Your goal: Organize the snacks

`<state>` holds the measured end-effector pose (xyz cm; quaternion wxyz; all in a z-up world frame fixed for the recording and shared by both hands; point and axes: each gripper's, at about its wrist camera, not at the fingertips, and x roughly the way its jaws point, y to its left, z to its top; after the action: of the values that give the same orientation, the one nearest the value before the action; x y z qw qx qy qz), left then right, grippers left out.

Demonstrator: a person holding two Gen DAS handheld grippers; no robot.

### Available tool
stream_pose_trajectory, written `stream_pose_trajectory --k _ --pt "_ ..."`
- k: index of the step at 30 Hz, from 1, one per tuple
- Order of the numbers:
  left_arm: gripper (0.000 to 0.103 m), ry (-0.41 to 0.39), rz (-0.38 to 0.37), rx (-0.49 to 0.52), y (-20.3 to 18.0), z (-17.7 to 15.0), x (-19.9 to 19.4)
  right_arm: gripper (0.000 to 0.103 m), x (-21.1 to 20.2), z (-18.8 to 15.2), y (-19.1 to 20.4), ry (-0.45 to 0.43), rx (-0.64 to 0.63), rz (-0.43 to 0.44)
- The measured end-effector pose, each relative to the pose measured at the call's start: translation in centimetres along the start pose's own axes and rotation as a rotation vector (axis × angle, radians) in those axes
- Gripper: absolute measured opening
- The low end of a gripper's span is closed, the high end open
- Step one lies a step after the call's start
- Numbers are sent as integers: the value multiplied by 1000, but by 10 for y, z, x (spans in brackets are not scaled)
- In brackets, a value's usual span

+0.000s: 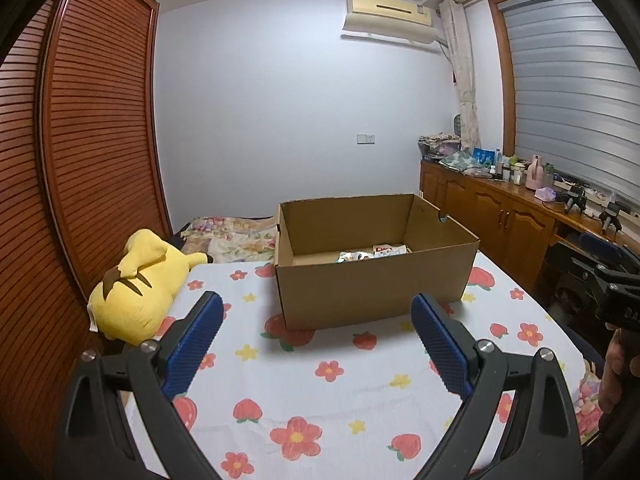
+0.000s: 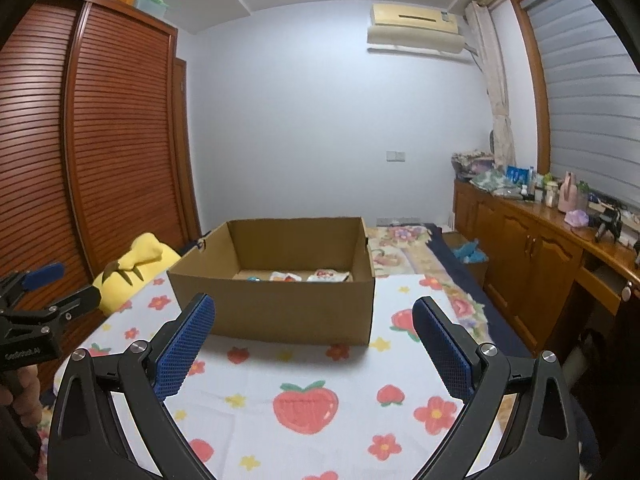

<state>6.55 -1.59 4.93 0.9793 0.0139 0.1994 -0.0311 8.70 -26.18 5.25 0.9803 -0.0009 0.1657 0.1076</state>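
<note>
Open cardboard box (image 1: 372, 276) on a bed, resting on a white sheet (image 1: 320, 392) printed with strawberries and red and yellow flowers. Inside the box, on its floor toward the far wall, several snack packets (image 2: 308, 277), white with red printing too small and blurred to read. Left gripper (image 1: 318, 334) held above the sheet just short of the box, blue ridged pads spread wide, nothing between them. Right gripper (image 2: 314, 338) likewise spread wide and empty, facing the box. Yellow Pikachu plush (image 1: 136, 280) lying left of the box, beside a louvred wooden wardrobe (image 1: 92, 128). Small white lettering on the left gripper body in the right wrist view, partly legible, not readable with certainty. Air conditioner (image 1: 390, 16) high on the far wall.
</note>
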Motion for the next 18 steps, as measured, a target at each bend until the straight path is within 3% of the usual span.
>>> stream_pose_trajectory --k 18 --pt "96 25 -2 6 1 -7 5 101 3 -9 3 20 -12 5"
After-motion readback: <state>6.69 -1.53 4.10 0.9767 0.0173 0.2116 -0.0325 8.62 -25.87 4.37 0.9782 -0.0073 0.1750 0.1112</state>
